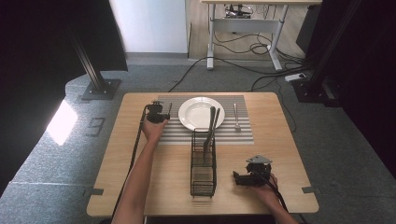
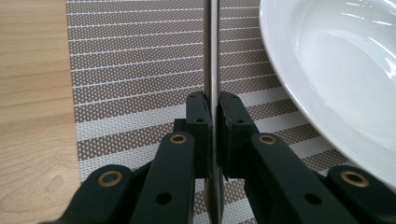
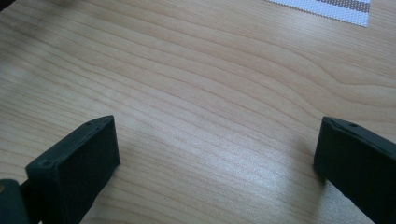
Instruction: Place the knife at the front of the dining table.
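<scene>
Clamping a thin metal utensil [image 2: 211, 70], your left gripper [image 1: 163, 113] is pinching it tight just left of the white plate [image 1: 196, 112], over the striped placemat [image 2: 140, 70]. Nearer you from that plate, your right gripper [image 1: 235, 178] is sitting wide apart, holding nothing, on the wooden table [image 3: 210, 84].

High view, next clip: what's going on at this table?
A person is laying a place setting. The left gripper is shut on a thin metal utensil over the striped placemat, just left of the white plate. A fork lies right of the plate. The right gripper rests open on the wooden table beside the black wire caddy.
</scene>
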